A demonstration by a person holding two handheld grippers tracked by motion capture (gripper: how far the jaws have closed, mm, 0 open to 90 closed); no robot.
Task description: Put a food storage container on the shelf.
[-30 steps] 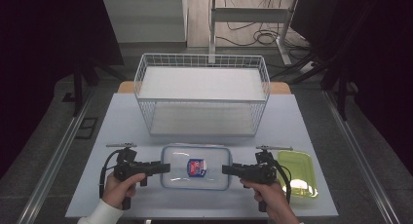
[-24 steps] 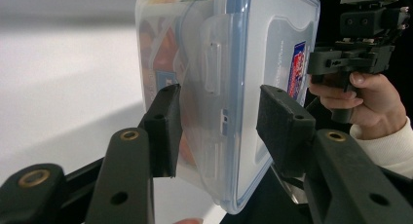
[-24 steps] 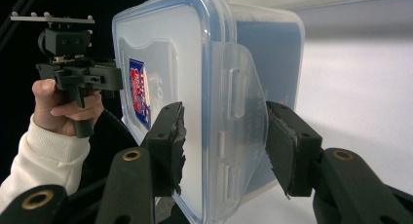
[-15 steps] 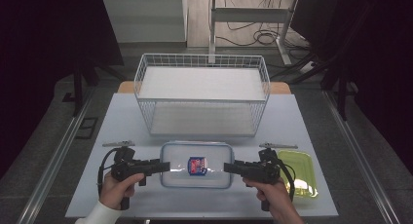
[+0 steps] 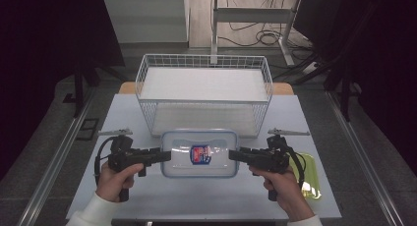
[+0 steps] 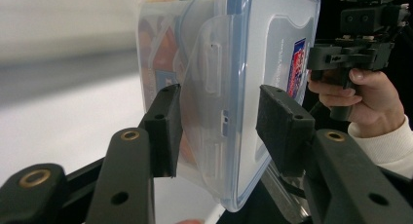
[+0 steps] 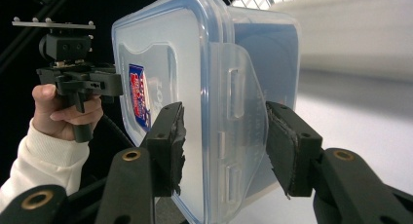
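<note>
grippers pinch a clear rectangular plastic box (image 5: 199,154) with a blue-rimmed lid and a red-and-blue sticker, one at each short end: the left gripper (image 5: 162,156) clamps the left side latch, the right gripper (image 5: 236,155) the right one. the box sits level near the front edge of the pale bench (image 5: 147,196), just before a white wire basket (image 5: 204,93). a yellow-green tray (image 5: 310,179) lies at the bench's front right corner.

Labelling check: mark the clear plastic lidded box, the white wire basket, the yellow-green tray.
clear plastic lidded box (image 5: 216,137): high view, lid.
white wire basket (image 5: 204,59): high view, far rim.
yellow-green tray (image 5: 311,186): high view, right part.
</note>
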